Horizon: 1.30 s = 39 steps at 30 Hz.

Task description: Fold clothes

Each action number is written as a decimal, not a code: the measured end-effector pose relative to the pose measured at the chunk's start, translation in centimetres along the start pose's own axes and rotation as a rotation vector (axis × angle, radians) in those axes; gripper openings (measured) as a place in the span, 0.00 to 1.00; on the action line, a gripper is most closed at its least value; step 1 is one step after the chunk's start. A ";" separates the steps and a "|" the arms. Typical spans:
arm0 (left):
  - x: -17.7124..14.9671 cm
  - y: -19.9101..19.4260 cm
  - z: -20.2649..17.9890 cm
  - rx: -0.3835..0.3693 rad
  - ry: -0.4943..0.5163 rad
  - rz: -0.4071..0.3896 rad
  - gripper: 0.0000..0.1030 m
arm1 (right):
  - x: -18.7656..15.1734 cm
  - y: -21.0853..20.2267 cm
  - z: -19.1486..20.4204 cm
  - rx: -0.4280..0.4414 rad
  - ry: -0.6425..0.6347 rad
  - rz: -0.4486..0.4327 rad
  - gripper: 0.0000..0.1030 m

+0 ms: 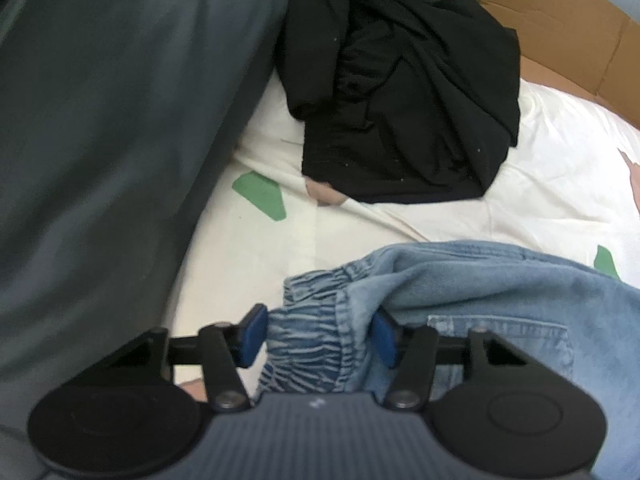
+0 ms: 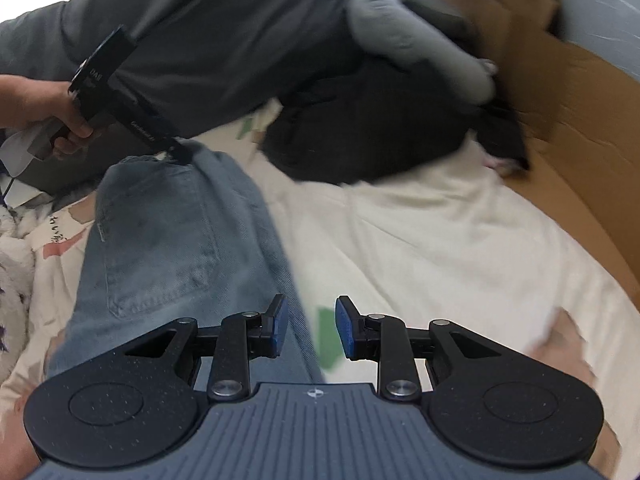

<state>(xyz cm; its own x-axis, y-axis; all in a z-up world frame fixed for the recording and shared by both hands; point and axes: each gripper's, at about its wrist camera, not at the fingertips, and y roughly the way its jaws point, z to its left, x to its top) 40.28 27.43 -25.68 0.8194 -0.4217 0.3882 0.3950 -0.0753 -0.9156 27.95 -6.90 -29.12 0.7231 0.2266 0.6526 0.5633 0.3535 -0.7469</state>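
Left wrist view: left gripper at lower centre, blue pads on either side of the gathered elastic waistband of the light blue jeans; cloth fills the gap and both pads press on it, so the jaws are clamped on the waistband. Jeans run from the grip toward the lower right, a back pocket just right of the right pad. Beyond, cream bedsheet with green patches. Crumpled black garment at upper centre, well apart from the jeans. Large grey cloth fills the left side. Brown cardboard at upper right.

Right wrist view: right gripper at lower centre, jaws apart with nothing between them; only sheet and a green patch show in the gap. Jeans lie just left of it, under the left pad, stretching to the upper left, where the other gripper, held by a hand, meets the waistband. Black garment at upper centre, blurred. Cardboard along the right edge.
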 end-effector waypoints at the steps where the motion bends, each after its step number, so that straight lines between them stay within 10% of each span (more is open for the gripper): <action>1: 0.0 -0.1 0.0 0.000 0.000 -0.007 0.52 | 0.3 0.9 0.3 0.019 -0.003 0.002 0.33; 11: -0.6 -1.3 -0.3 0.022 0.019 -0.104 0.50 | 2.0 8.1 2.9 0.054 -0.011 0.028 0.33; 14: -0.6 -1.7 -0.4 0.030 0.024 -0.129 0.50 | 2.6 8.9 4.0 0.031 -0.040 0.033 0.05; 29: 1.0 1.4 -0.9 0.042 0.034 -0.140 0.51 | 2.3 9.7 4.1 -0.051 -0.009 0.038 0.03; 39: 1.9 4.5 -0.2 0.028 -0.032 -0.072 0.73 | 2.6 9.5 -0.1 -0.082 0.251 0.040 0.36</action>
<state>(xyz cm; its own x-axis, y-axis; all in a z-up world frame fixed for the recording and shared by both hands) 43.58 26.10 -29.11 0.8009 -0.3874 0.4565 0.4646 -0.0788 -0.8820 35.21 -3.06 -34.55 0.8162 0.0032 0.5777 0.5553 0.2718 -0.7860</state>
